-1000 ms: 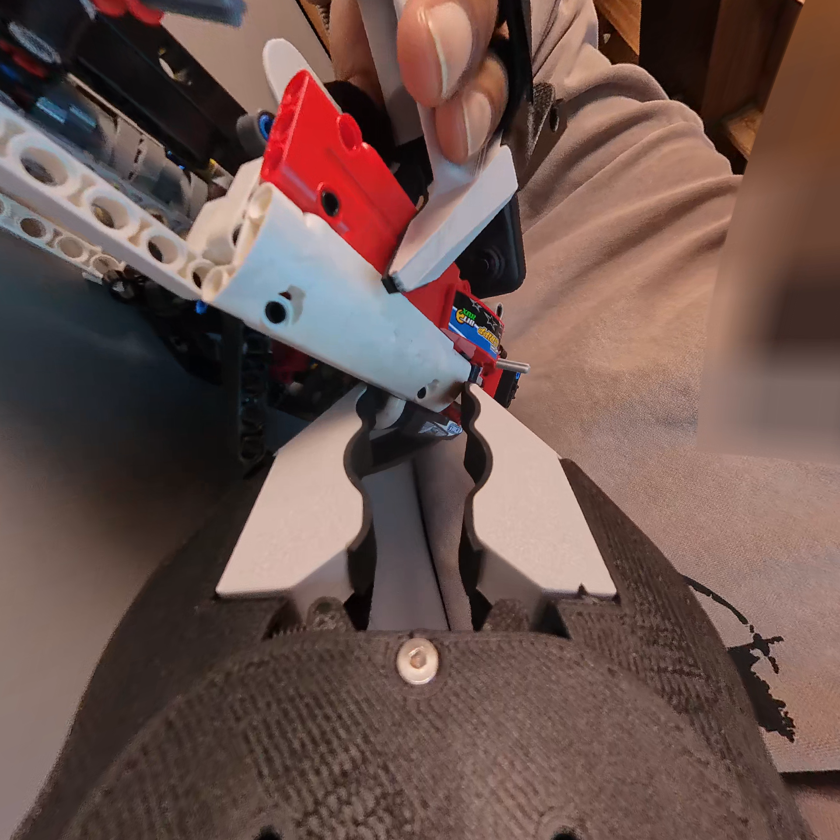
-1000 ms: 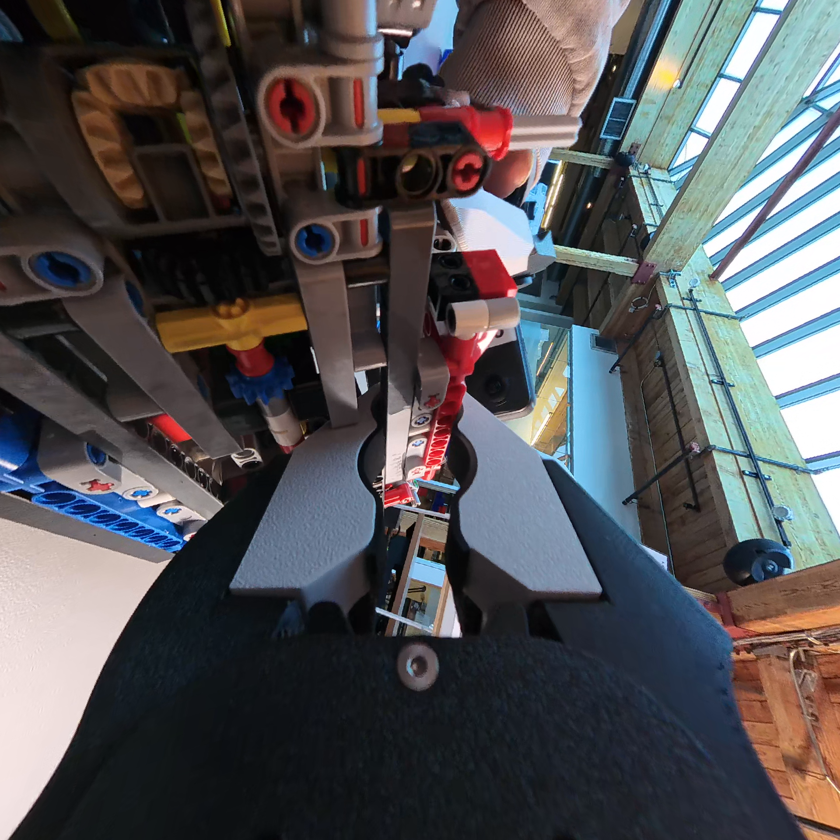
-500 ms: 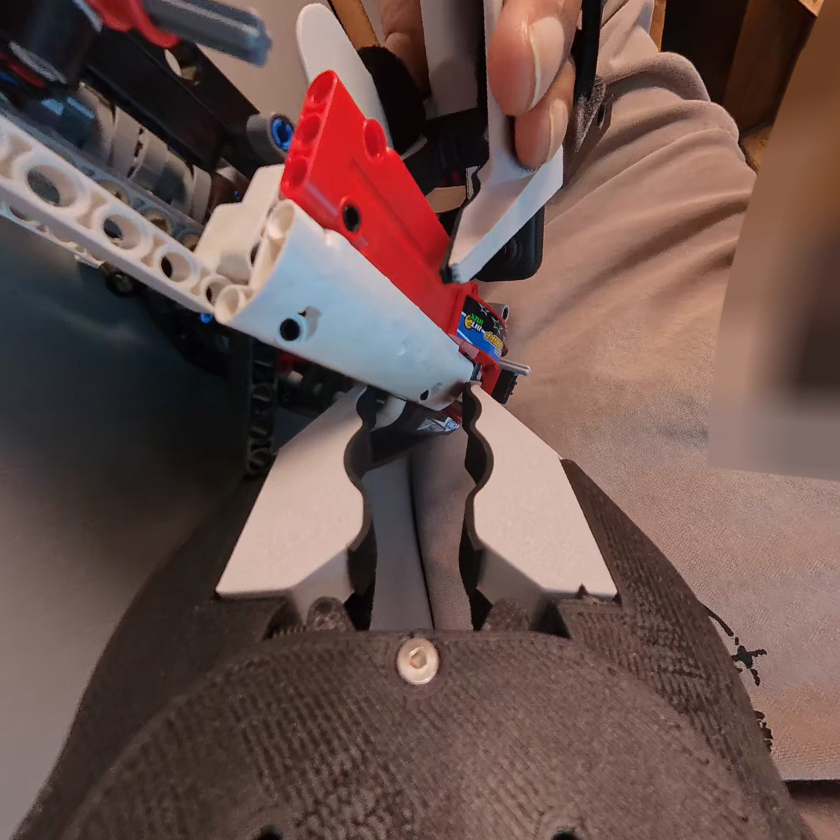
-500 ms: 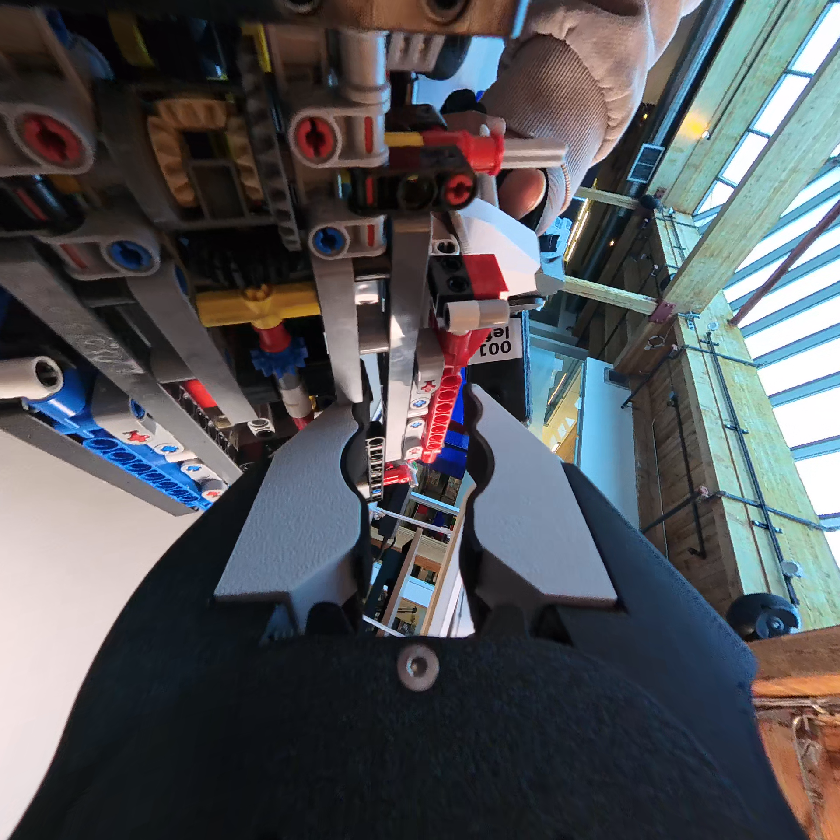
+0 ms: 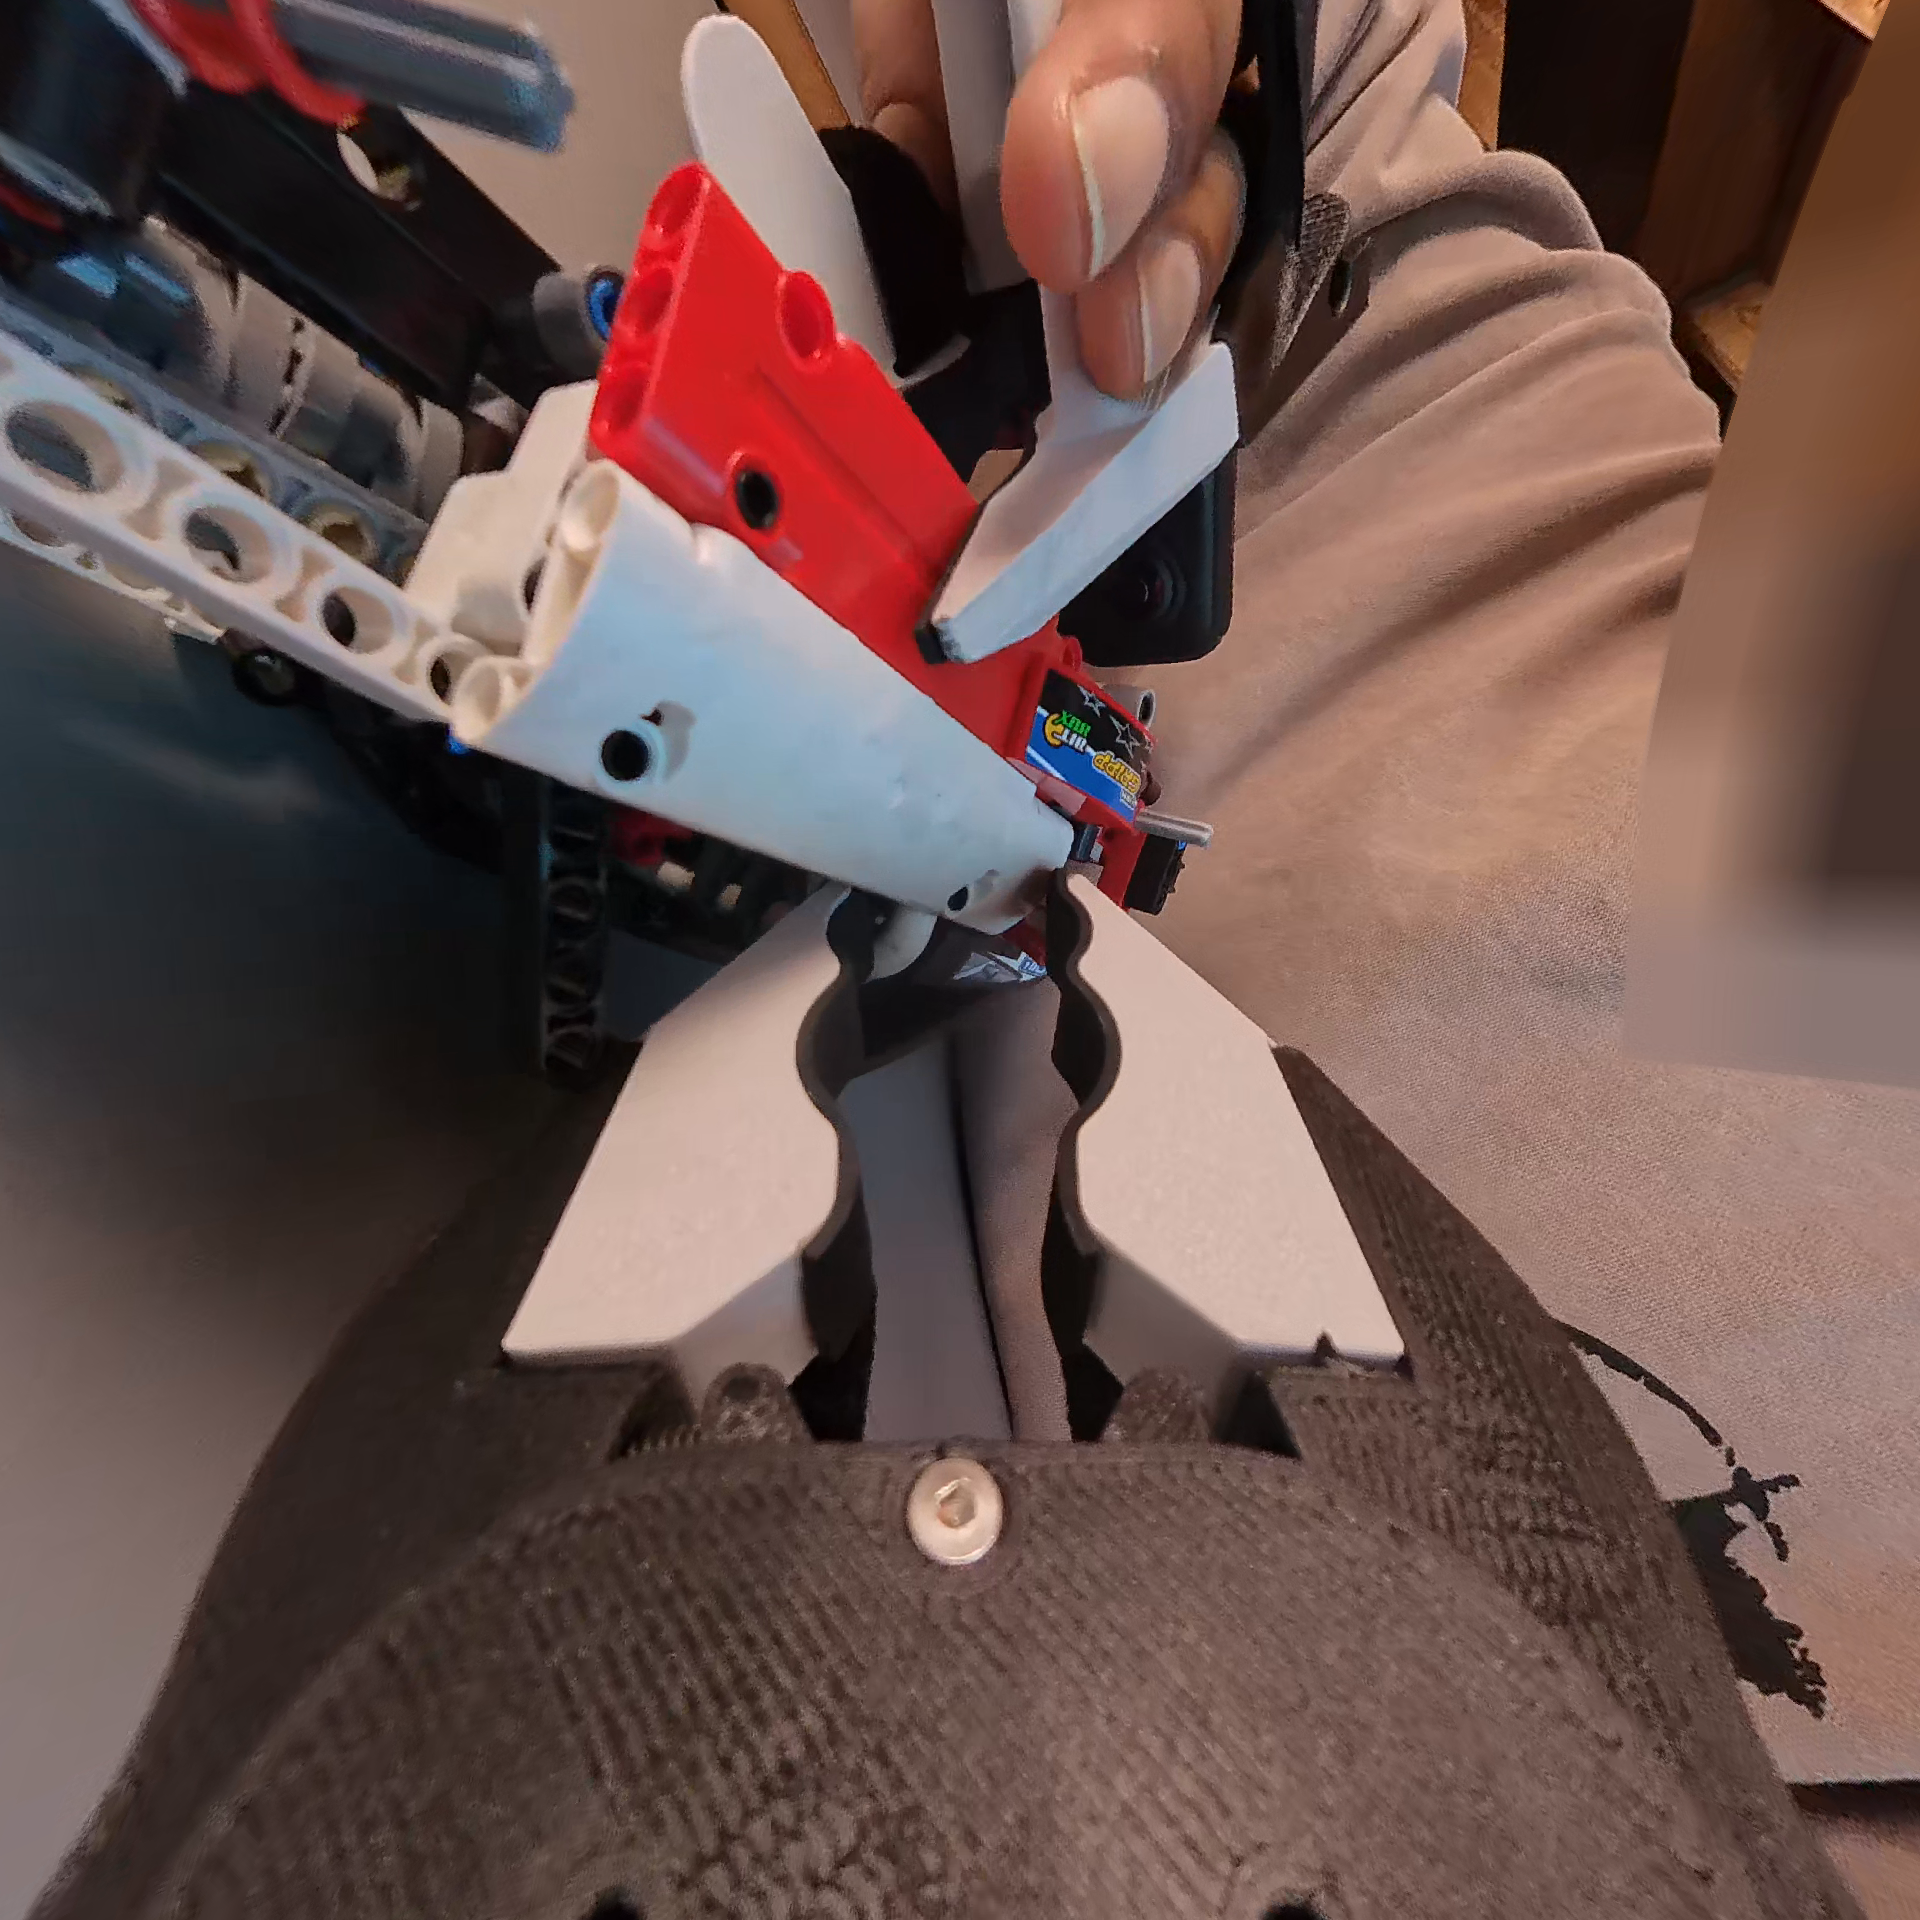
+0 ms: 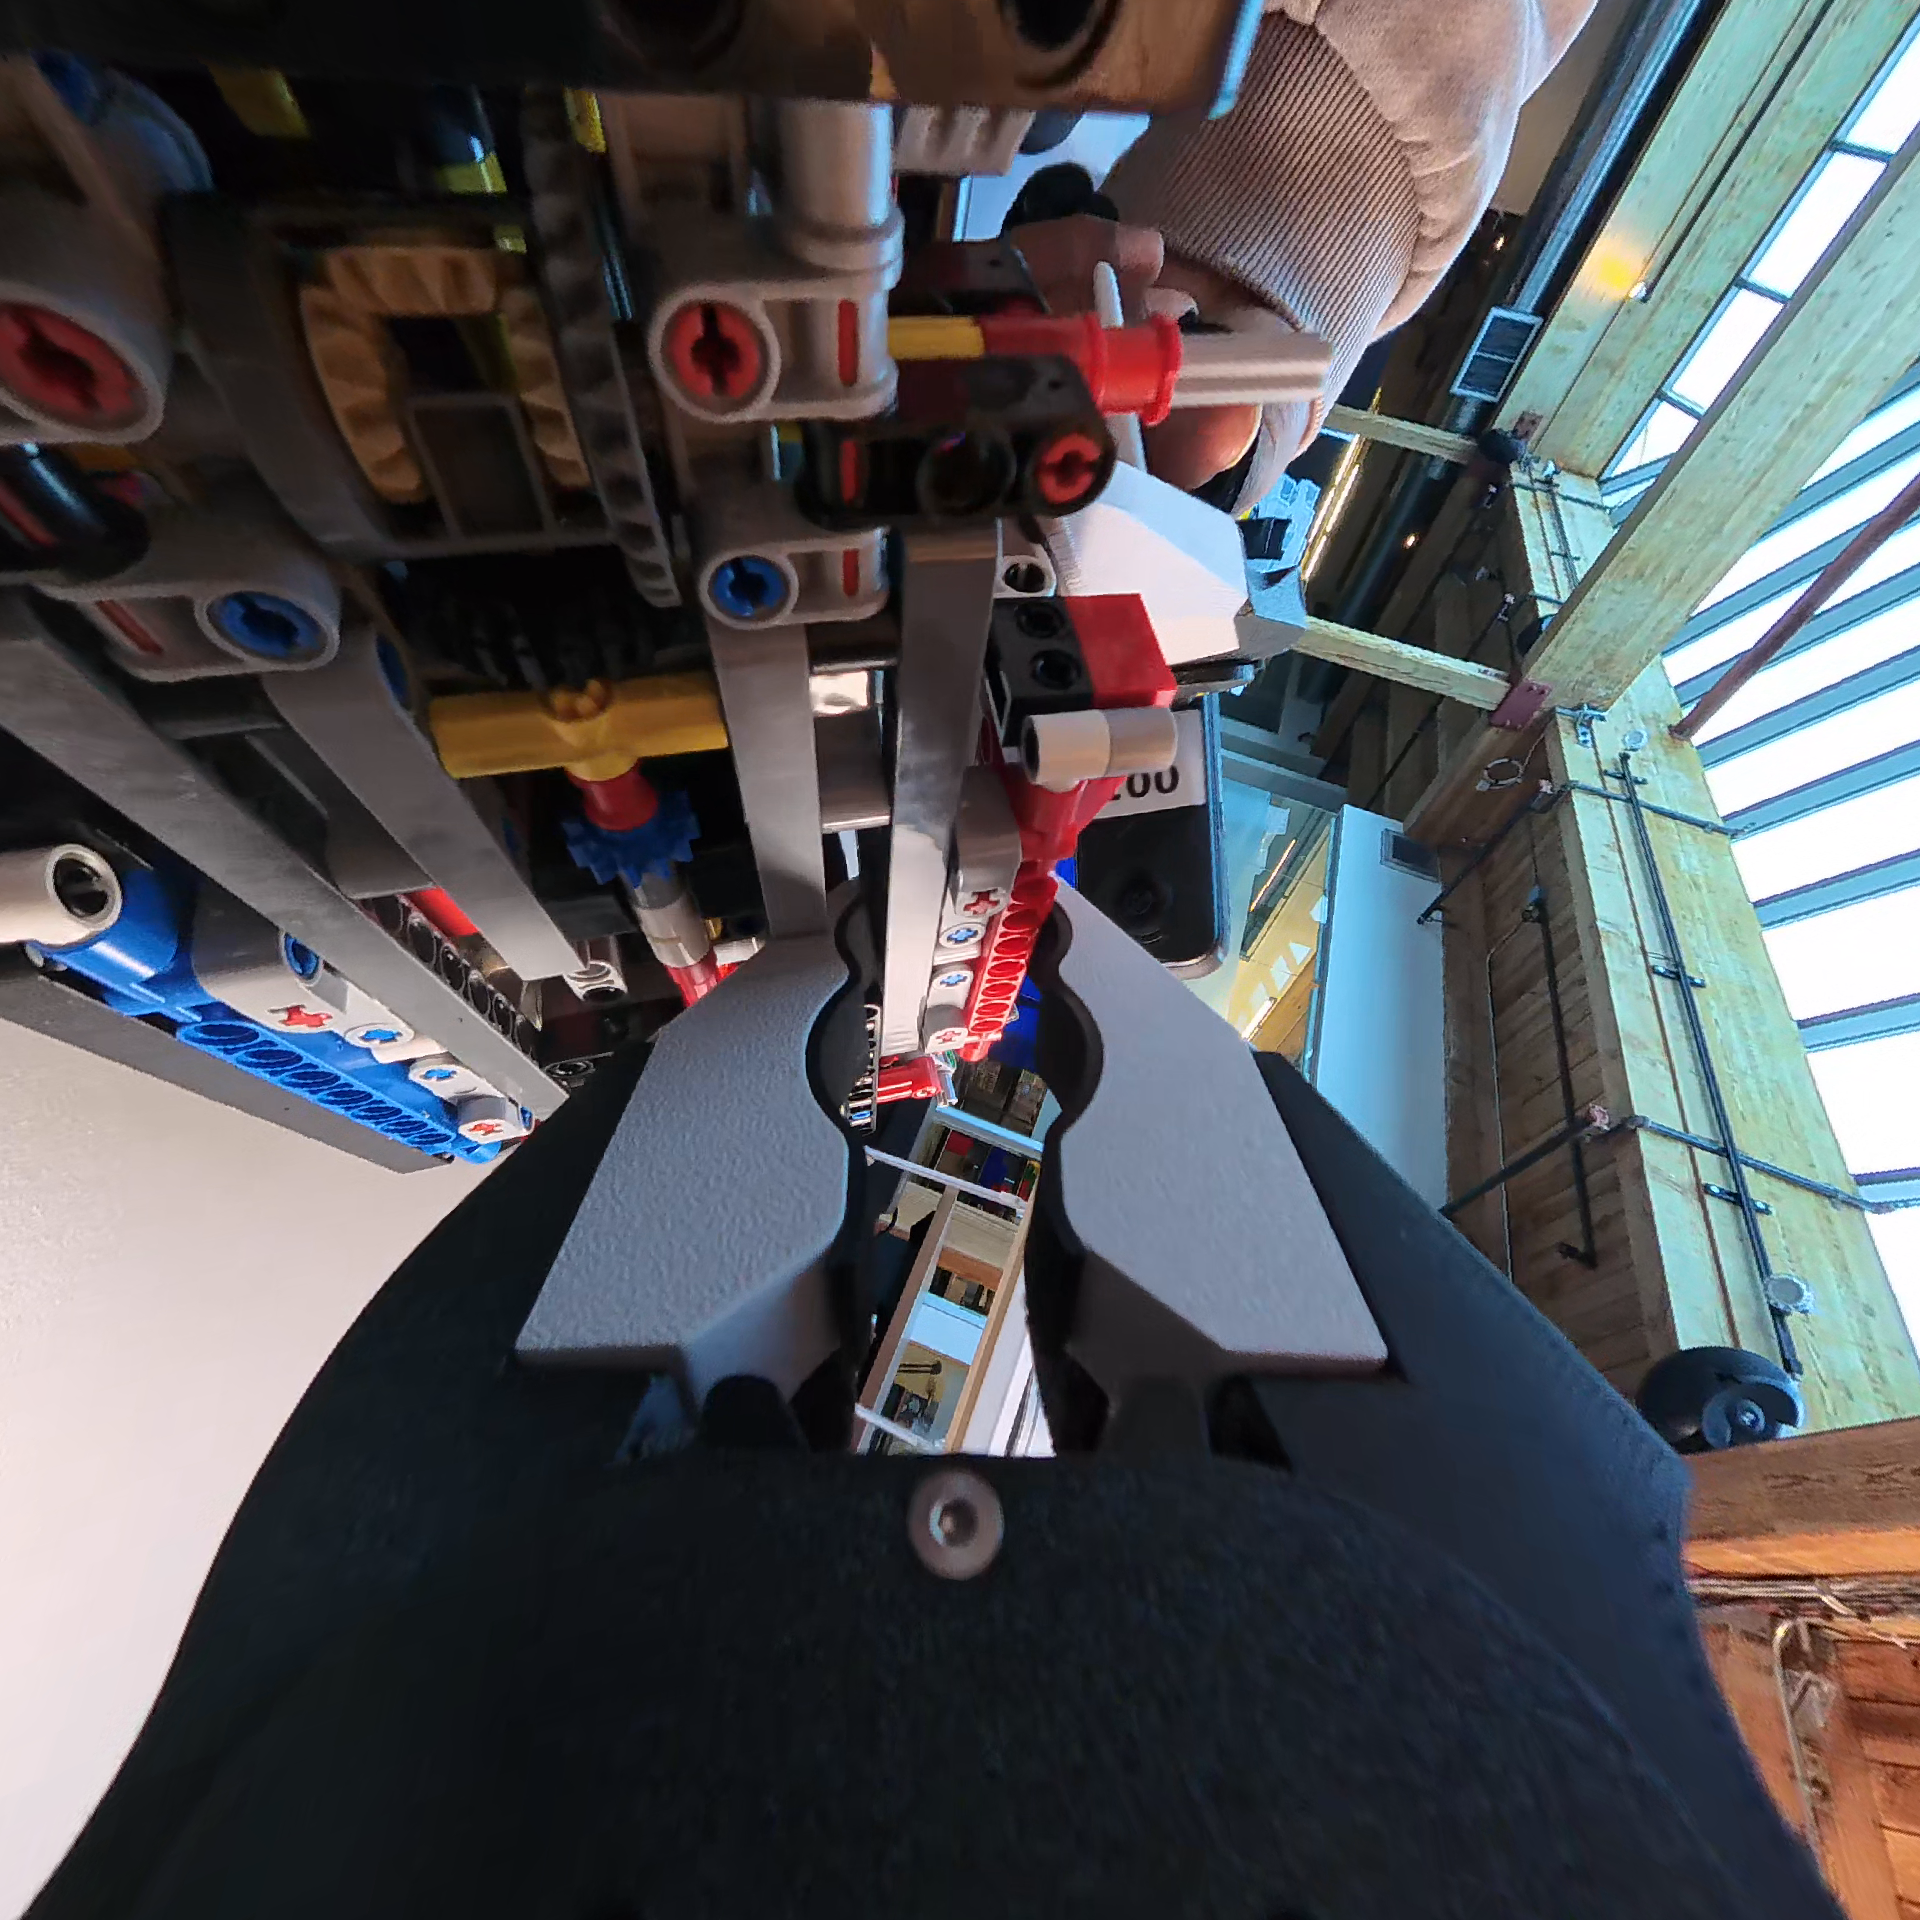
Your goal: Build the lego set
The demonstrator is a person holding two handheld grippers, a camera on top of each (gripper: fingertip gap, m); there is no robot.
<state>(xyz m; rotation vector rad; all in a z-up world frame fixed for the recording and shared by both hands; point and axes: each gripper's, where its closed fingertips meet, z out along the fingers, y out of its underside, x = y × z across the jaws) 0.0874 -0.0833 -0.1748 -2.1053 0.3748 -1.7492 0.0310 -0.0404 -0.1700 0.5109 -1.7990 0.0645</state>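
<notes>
Left gripper (image 5: 951,925): grey fingers, black fabric-textured body; jaws parted, tips pressed against the lower edge of the lego model (image 5: 727,665), a small white and dark part lodged between them. Whether clamped on that part: cannot tell.

Lego model, left wrist view: held aloft, tilted, well above a grey cloth surface (image 5: 1558,1195). White curved panel (image 5: 769,748) below, red panel (image 5: 769,447) above it, white holed beam (image 5: 208,540) running off to the left, small coloured sticker (image 5: 1091,748) at the right end.

Right gripper, seen from the left wrist view (image 5: 1081,520): one white finger tip resting on the red panel, a person's hand (image 5: 1101,166) gripping it from above.

Right gripper, own view (image 6: 951,966): jaws parted, flanking a grey beam (image 6: 925,831) and a red holed beam (image 6: 1008,935) on the model's underside; contact with either finger not clear.

Model underside (image 6: 582,582): tan gear (image 6: 447,384), yellow connector (image 6: 582,727), blue gear (image 6: 623,842), blue beam (image 6: 312,1070), red bush on a grey axle (image 6: 1122,358).

Background, right wrist view: wooden beams (image 6: 1621,520) and bright windows (image 6: 1829,831).
</notes>
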